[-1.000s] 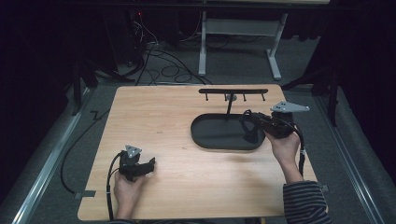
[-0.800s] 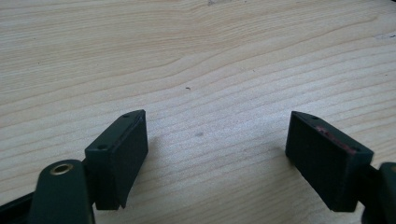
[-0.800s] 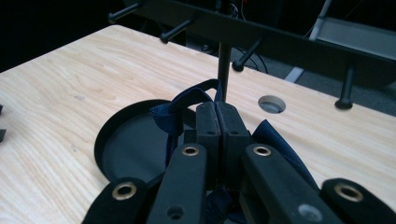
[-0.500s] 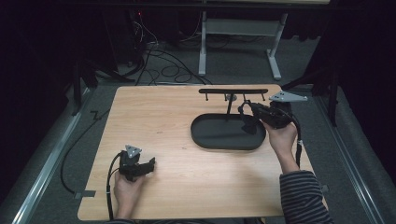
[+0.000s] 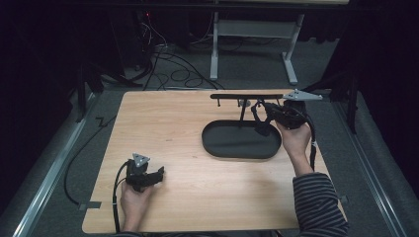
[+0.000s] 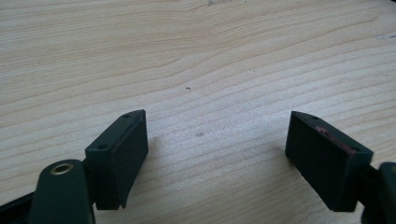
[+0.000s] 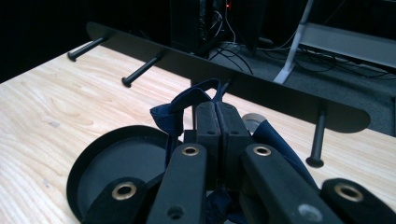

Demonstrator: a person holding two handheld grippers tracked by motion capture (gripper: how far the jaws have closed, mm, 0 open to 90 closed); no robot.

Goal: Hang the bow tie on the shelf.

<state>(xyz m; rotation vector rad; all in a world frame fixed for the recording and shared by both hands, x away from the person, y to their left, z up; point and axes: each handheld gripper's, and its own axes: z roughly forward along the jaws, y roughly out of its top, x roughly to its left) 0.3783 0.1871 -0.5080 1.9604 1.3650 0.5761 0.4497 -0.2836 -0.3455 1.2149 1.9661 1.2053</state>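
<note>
While the high view is looking down on the table (image 5: pixel 188 123), the right gripper (image 5: pixel 267 112) is hanging at the far right, over the far end of the oval tray (image 5: pixel 232 148) and just below the rack (image 5: pixel 247 96), with a dark strap (image 5: pixel 262 126) dangling from it toward the tray; the left gripper (image 5: pixel 157 174) is resting near the front left, well apart from all of that. Along the left gripper view, the two pads (image 6: pixel 123 149) are standing wide apart (released, nothing between them) just over bare wood (image 6: pixel 196 56). Along the right gripper view, the right gripper (image 7: pixel 216 114) is clenching on a navy strap (image 7: pixel 187 105), its jaws pressed together with the fabric looping out above and to both sides; the strap is sitting just in front of the rack (image 7: pixel 261 91) and its pegs (image 7: pixel 142 70), above the tray (image 7: pixel 116 158).
</note>
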